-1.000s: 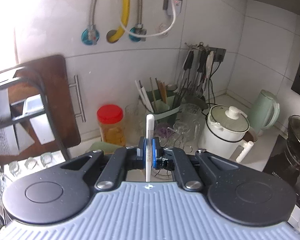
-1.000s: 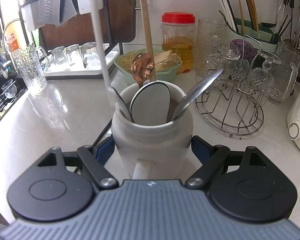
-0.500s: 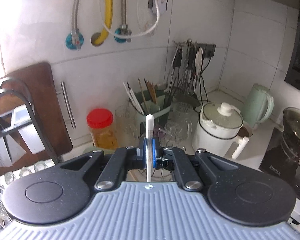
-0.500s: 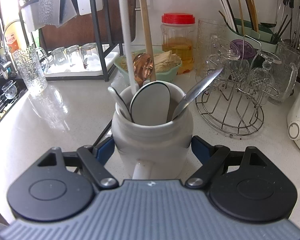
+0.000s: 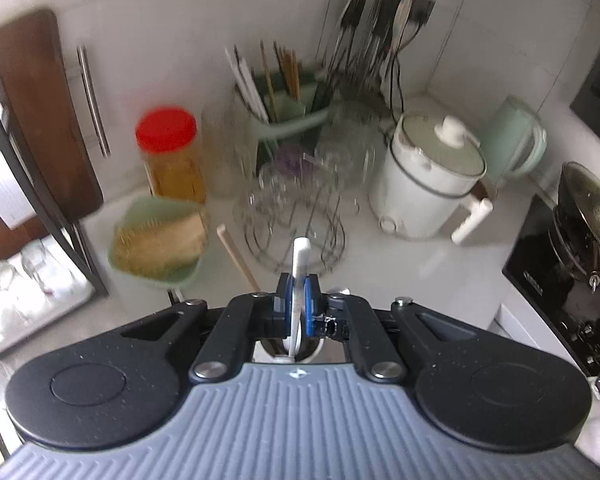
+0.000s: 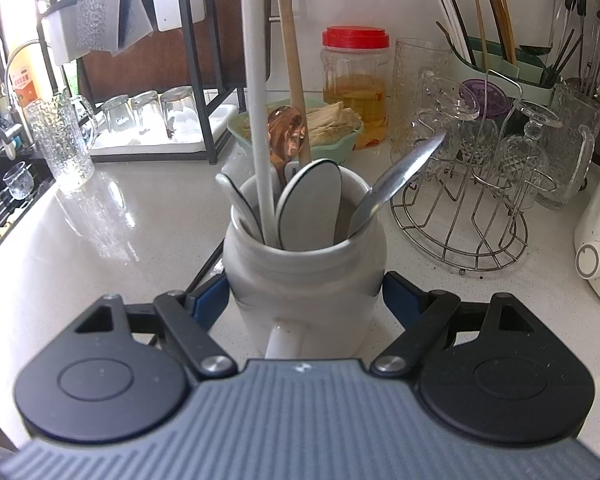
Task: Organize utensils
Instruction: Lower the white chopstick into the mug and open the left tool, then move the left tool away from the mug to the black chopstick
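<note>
My right gripper is shut on a white ceramic jar that stands on the counter, its blue pads against both sides. Inside the jar lean white spoons, a copper spoon, a steel spoon and a wooden handle. A long white utensil handle comes down from above, its lower end inside the jar's mouth at the left. My left gripper is shut on that white handle, above the jar, whose rim shows just under the pads.
A wire rack of upturned glasses stands right of the jar. Behind are a green bowl of dried food, a red-lidded jar, a green chopstick holder and a black dish rack. A white cooker and a stove lie further right.
My left gripper has tipped down and sunk toward the jar. The white handle it holds has moved right and down, from beside the jar into its mouth. My right gripper has stayed still.
</note>
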